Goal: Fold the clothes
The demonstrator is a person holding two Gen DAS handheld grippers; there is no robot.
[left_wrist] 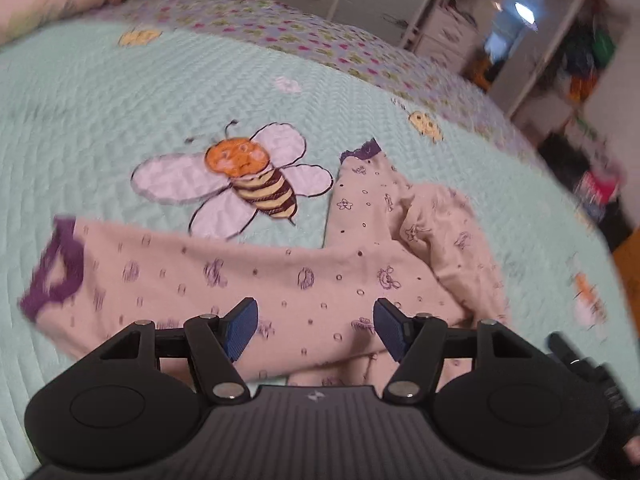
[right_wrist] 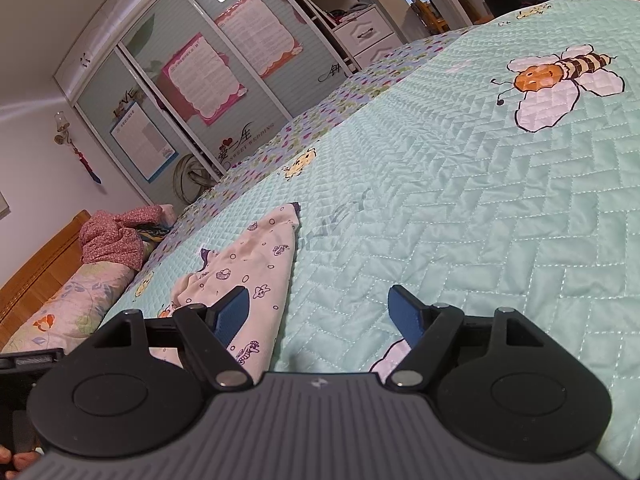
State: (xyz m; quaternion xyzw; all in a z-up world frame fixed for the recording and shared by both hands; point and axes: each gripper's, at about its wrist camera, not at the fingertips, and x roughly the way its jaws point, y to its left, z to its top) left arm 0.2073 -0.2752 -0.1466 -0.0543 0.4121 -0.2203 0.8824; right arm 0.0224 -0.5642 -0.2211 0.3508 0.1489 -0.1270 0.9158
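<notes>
A pair of pale pink child's trousers [left_wrist: 280, 276] with small purple prints and purple cuffs lies spread on the mint quilted bedspread [left_wrist: 100, 120]. One leg runs left to a purple cuff [left_wrist: 56, 268]; the other points away to a cuff [left_wrist: 360, 150] beside a rumpled part. My left gripper [left_wrist: 316, 324] hovers over the near leg, open, its blue pads clear of the cloth. In the right wrist view part of the same garment [right_wrist: 256, 264] lies left of centre. My right gripper [right_wrist: 320, 312] stands open over bare bedspread, with its left pad over the cloth's edge.
A bee picture [left_wrist: 240, 176] is stitched on the quilt behind the trousers. A floral pillow [right_wrist: 68, 304] and a bundled red garment [right_wrist: 116, 236] lie by the wooden headboard [right_wrist: 36, 264]. A wardrobe [right_wrist: 192, 80] and drawers [right_wrist: 364, 36] stand beyond the bed's far edge.
</notes>
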